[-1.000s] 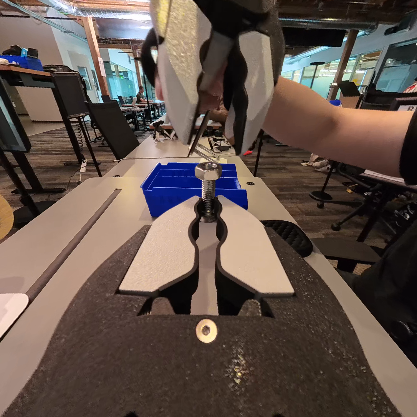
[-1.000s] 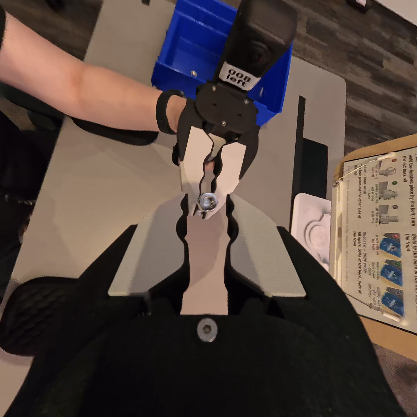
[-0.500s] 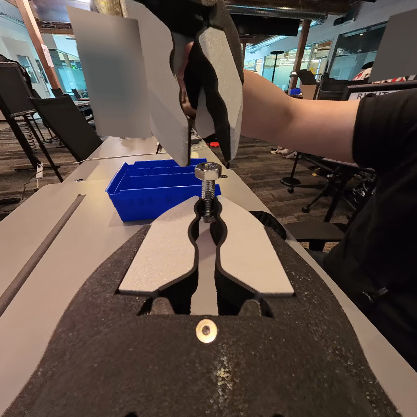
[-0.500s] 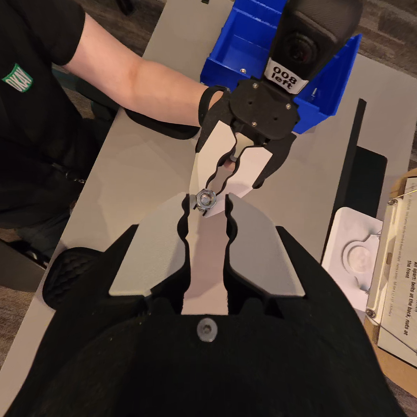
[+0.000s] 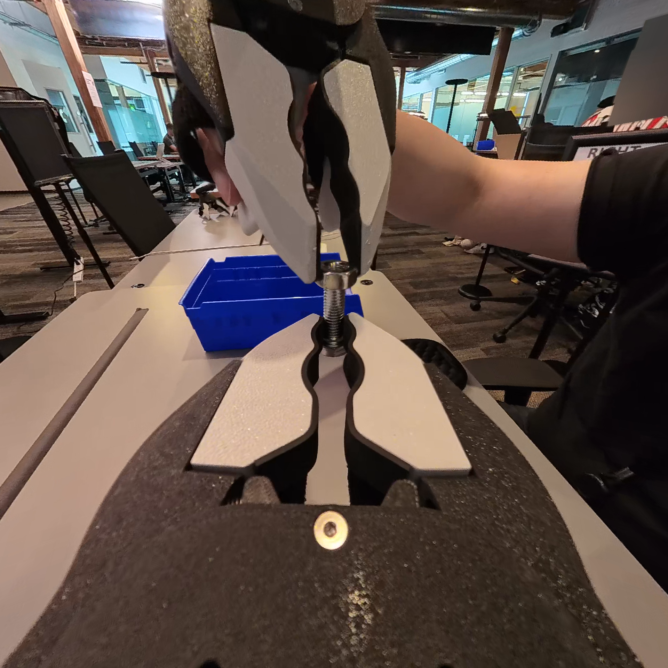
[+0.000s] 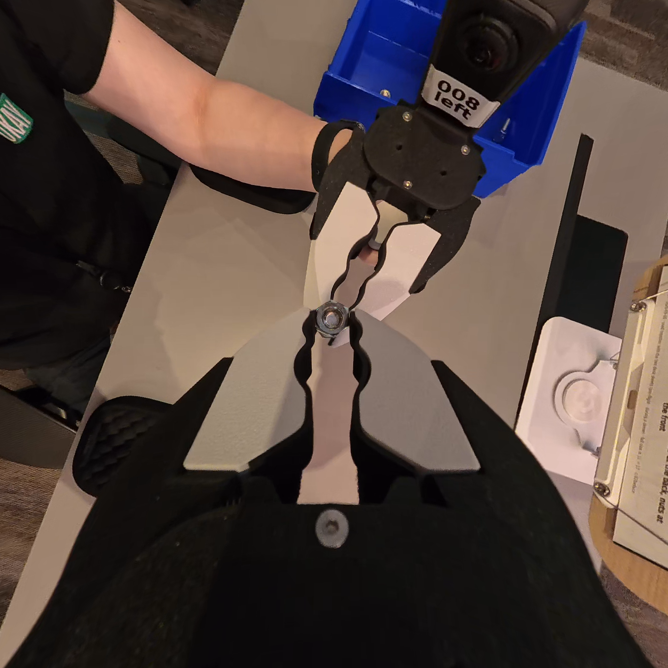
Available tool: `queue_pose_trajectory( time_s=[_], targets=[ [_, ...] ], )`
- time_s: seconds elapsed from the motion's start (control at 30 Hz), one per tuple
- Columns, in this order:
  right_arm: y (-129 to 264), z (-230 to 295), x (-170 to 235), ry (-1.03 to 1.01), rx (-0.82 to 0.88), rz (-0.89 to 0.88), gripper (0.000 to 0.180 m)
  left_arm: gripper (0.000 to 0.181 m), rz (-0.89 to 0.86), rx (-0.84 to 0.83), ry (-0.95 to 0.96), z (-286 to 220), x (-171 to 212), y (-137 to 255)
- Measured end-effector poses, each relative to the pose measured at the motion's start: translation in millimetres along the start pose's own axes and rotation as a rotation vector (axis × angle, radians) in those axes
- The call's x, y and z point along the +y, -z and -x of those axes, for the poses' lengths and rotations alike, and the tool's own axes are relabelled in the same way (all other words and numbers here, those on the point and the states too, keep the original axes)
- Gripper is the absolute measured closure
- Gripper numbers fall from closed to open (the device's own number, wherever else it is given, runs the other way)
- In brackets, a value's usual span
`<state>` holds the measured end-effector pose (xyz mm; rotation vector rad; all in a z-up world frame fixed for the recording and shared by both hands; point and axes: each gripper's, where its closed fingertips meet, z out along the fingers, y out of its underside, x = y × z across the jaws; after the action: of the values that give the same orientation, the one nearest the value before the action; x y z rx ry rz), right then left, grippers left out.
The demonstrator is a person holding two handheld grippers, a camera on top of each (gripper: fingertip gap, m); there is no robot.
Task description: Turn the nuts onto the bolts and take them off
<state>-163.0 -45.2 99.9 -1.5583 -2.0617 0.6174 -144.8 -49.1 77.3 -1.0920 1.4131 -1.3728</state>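
A silver bolt (image 5: 333, 307) stands upright with a hex nut (image 5: 337, 277) at its top end. My left gripper (image 5: 334, 334) is shut on the bolt's lower part just above the table. My right gripper (image 5: 336, 271) comes down from above, and its fingertips are shut on the nut's sides. In the right wrist view I look straight down on the nut (image 6: 330, 320) held between my right gripper's (image 6: 330, 321) tips. The left gripper (image 6: 345, 302) reaches in from the far side beneath it. The bolt's head is hidden between the left fingers.
A blue bin (image 5: 253, 311) stands on the grey table (image 5: 90, 361) just behind the bolt, with small metal parts inside (image 6: 504, 124). A white tray (image 6: 571, 397) and an instruction card on a wooden board (image 6: 647, 415) lie to the right. A black chair armrest (image 6: 115, 433) sits at the table's edge.
My right gripper has come down from open above the bolt and closed its tips on the nut. The left gripper still holds the bolt upright.
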Motion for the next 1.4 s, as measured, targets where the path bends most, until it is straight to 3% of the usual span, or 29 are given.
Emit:
queue_pose_trajectory(
  time_s=[0.7, 0.8, 0.93, 1.13, 1.4],
  targets=[
    [5, -48, -11, -0.464, 0.348, -0.212, 0.162, 0.172, -0.081, -0.252, 0.046, 39, -16, 24],
    [5, -47, -12, -0.429, 0.343, -0.219, 0.16, 0.172, -0.081, -0.246, 0.048, 38, -16, 23],
    [14, -44, -20, -0.306, 0.342, -0.254, 0.137, 0.172, -0.087, -0.21, 0.05, 34, -16, 22],
    [15, -17, -15, -0.003, 0.17, -0.219, 0.14, 0.172, -0.098, -0.031, 0.036, 5, -20, 14],
    [6, 2, -15, 0.044, 0.004, -0.17, 0.153, 0.171, -0.048, 0.083, 0.026, -14, -12, 3]
  ],
)
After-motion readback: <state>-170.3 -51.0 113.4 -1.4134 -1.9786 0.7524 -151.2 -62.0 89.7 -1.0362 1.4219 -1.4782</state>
